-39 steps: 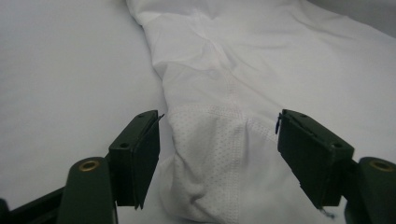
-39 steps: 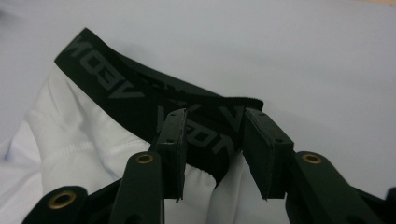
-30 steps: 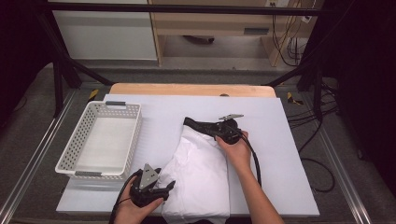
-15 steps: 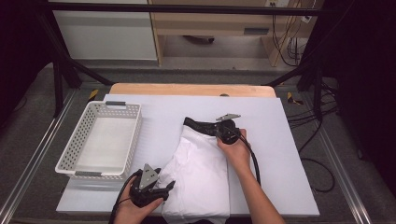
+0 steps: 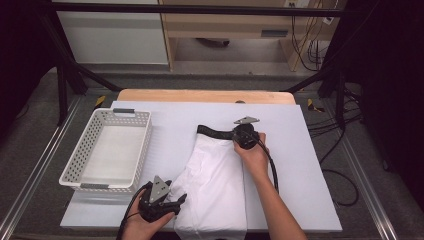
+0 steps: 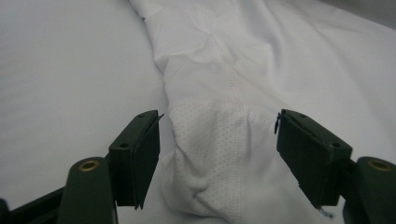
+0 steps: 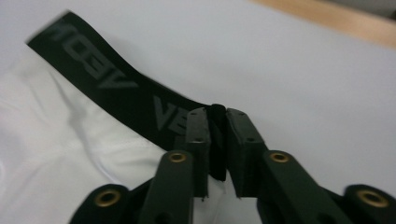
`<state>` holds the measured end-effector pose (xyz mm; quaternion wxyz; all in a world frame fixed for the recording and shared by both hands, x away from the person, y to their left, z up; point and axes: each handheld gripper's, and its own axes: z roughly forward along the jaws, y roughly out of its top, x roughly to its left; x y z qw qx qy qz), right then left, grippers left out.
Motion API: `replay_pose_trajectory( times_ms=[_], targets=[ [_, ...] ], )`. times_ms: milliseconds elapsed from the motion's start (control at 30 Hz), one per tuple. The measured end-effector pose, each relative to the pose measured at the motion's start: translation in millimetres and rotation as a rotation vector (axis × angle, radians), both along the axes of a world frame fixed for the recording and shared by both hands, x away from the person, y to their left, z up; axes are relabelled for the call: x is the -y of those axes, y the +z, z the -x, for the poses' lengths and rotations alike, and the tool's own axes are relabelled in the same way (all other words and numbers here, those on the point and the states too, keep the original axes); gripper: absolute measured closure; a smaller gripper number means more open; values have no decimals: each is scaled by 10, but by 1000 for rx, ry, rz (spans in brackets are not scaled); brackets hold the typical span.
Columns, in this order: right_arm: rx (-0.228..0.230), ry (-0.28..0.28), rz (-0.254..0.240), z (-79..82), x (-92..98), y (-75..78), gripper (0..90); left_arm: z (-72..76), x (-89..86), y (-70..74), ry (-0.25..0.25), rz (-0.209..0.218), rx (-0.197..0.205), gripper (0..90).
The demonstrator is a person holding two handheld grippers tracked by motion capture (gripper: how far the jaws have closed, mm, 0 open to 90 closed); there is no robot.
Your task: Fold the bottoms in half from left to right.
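Lower centre of the high view: left gripper (image 5: pixel 176 200), jaws apart, astride the white garment's (image 5: pixel 217 185) mesh hem without pressing it. Centre frame: right gripper (image 5: pixel 235 134), jaws lately reopening slightly, clamped on the black waistband (image 7: pixel 116 88). Left: white basket (image 5: pixel 80 170).

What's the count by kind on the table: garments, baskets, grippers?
Garments: 1, white shorts with a black waistband
Baskets: 1, white basket
Grippers: 2, left gripper with jaws apart around a white fold, right gripper pinching the waistband end
Total: 4
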<state>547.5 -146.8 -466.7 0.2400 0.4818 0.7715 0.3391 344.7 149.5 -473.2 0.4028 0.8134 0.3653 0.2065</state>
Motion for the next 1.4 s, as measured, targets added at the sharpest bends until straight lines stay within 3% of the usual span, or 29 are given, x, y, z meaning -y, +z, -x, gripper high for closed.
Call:
replay_pose_trajectory(
  times_ms=[133, 233, 367, 500, 600, 633, 733, 933, 1133, 1267, 1400],
  targets=[
    [-13, -19, -18, 30, 58, 17, 645, -10, 6, -2, 1, -6, 2, 302],
    [8, -22, -30, 111, 96, 74, 623, -16, 9, -7, 3, -10, -1, 302],
    [-13, 0, -44, 213, 106, 56, 598, -12, 17, -7, 2, -16, 3, 302],
    [-40, 4, 12, 217, 42, -37, 600, -1, 28, -13, 1, -19, 4, 297],
    [-35, -18, 25, 175, 27, -77, 604, 1, 34, -7, -1, -17, 7, 297],
    [-38, -52, 24, 115, 41, -110, 594, -5, 37, 4, -3, -17, 12, 296],
    [-39, -69, 0, 94, 48, -115, 592, -11, 34, 5, -1, -15, 12, 288],
    [-23, -35, -29, 184, 47, -38, 558, -17, 38, 47, 6, 8, 28, 279],
    [-7, 8, -62, 328, 86, 57, 508, -52, 71, 72, 1, -18, 39, 265],
    [13, 33, -88, 406, 136, 90, 447, -147, 98, 125, 6, -20, 46, 243],
    [46, 37, -127, 433, 190, 44, 379, -353, 179, 242, 13, 12, 50, 207]
  ],
)
